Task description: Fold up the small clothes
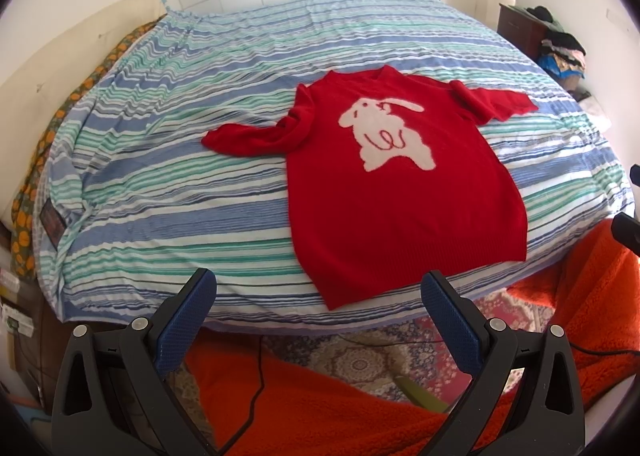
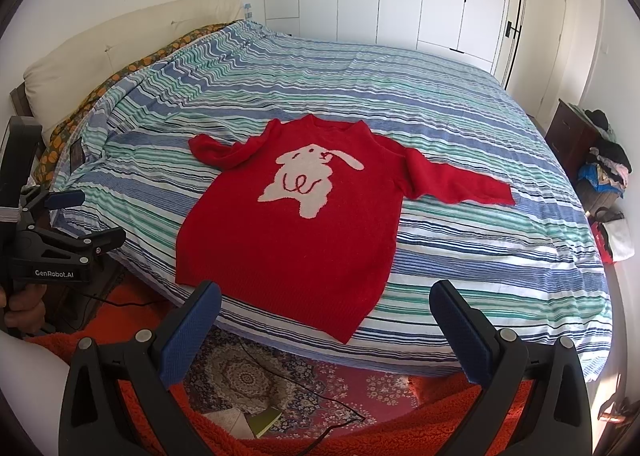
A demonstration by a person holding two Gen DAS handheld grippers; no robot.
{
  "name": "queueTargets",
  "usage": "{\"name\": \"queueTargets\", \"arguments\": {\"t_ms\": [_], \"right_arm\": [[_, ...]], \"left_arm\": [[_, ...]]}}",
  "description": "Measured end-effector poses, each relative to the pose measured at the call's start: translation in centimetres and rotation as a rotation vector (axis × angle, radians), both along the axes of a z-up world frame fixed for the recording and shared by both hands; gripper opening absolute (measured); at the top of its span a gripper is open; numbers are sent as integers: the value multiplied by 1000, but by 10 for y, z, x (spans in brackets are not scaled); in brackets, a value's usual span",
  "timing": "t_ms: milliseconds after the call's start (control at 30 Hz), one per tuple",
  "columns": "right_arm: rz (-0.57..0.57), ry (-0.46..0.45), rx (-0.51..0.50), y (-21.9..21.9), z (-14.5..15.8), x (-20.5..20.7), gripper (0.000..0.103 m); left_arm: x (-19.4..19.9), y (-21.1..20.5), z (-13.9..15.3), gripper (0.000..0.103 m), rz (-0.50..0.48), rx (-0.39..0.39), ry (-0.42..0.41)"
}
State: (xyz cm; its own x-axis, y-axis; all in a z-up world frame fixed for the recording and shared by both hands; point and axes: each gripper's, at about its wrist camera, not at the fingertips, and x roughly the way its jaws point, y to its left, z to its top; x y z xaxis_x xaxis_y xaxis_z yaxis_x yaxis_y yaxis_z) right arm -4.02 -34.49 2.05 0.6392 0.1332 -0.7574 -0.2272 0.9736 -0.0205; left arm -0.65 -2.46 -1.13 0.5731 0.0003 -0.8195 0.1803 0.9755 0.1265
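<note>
Left tongs [image 1: 318, 288] spread, right tongs [image 2: 326, 298] spread, above sweater [image 1: 384, 183] hem

Black grippers [image 1: 318, 288], blue ribbed jaws, silver screws

The one legible text is "GenRobot.AI", in pale letters on the black body of the left gripper [image 2: 64, 211] at the left edge of the right wrist view; a hand [image 2: 22, 306] grips its handle just below the lettering. A small dark label [image 2: 75, 155] is sewn to the corner of the striped bedcover [image 2: 460, 223]; it also shows in the left wrist view, too small to read.
</note>
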Motion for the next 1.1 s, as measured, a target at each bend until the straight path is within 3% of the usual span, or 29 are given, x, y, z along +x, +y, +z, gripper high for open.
{"name": "queueTargets", "arguments": {"t_ms": [433, 567, 1100], "right_arm": [[-131, 115, -155, 0, -2, 7, 103], [-133, 101, -226, 1, 0, 5, 103], [-133, 107, -285, 7, -6, 13, 103]], "left_arm": [[0, -1, 0, 102, -7, -8, 17], [-3, -6, 0, 102, -26, 7, 17], [-1, -7, 0, 102, -28, 21, 21]]}}
